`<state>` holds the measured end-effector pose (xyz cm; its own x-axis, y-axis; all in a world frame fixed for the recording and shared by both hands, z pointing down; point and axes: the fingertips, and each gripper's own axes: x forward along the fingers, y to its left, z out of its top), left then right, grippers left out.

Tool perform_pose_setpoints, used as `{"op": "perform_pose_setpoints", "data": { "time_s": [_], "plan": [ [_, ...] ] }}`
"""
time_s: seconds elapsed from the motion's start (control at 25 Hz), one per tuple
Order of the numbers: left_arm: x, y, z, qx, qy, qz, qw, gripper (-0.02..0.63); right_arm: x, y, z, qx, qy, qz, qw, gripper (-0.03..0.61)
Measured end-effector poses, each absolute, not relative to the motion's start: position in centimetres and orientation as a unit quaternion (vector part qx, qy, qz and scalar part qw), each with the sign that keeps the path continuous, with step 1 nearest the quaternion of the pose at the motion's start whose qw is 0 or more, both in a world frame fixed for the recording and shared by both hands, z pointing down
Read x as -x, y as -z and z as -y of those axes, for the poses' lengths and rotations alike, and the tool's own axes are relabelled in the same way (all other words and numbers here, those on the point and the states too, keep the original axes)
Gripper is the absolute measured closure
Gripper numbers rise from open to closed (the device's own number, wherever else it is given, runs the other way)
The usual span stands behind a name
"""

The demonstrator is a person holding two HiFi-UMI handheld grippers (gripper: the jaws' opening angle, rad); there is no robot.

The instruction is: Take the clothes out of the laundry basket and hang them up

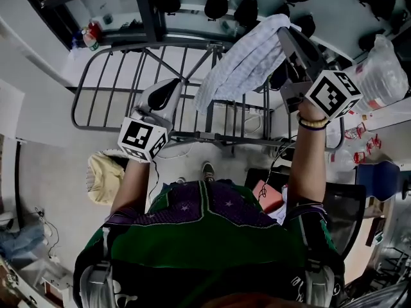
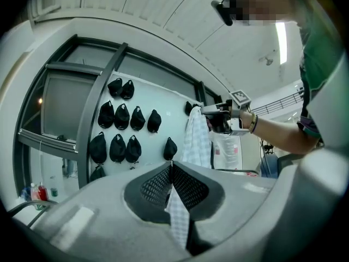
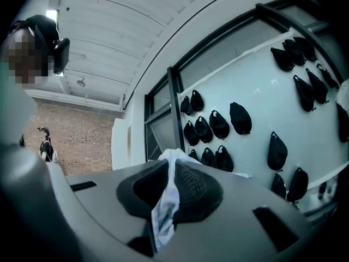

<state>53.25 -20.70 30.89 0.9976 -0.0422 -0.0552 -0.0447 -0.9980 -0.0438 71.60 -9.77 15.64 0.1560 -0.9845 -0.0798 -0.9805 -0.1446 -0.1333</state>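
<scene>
Pinching checked cloth (image 1: 247,59) with left claw (image 2: 172,166) and right claw (image 3: 173,169) over drying rack (image 1: 109,76). Could slide off if draped unevenly.

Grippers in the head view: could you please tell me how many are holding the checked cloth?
2: left gripper pinches a lower corner of the checked cloth above the rack; right gripper holds its upper end.

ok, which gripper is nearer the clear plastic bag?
Right. The right gripper, clamped on the checked cloth, sits near the plastic bag; the left gripper holds the cloth's other end, farther off.
</scene>
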Motion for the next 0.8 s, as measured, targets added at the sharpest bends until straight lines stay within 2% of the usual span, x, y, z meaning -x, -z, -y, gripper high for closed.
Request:
{"op": "perform_pose_setpoints", "data": {
  "time_s": [0.32,0.8],
  "plan": [
    [-53.7,-31.1,20.7,0.999,-0.024,-0.018,0.020,0.595,-71.6,-16.7,10.6,0.753,0.021,-0.654,0.067,0.540],
    [-51.5,-32.2,22.1,0.998,-0.012,-0.061,0.009,0.595,-70.1,-25.8,15.5,0.711,0.114,-0.691,0.067,0.540]
  ]
}}
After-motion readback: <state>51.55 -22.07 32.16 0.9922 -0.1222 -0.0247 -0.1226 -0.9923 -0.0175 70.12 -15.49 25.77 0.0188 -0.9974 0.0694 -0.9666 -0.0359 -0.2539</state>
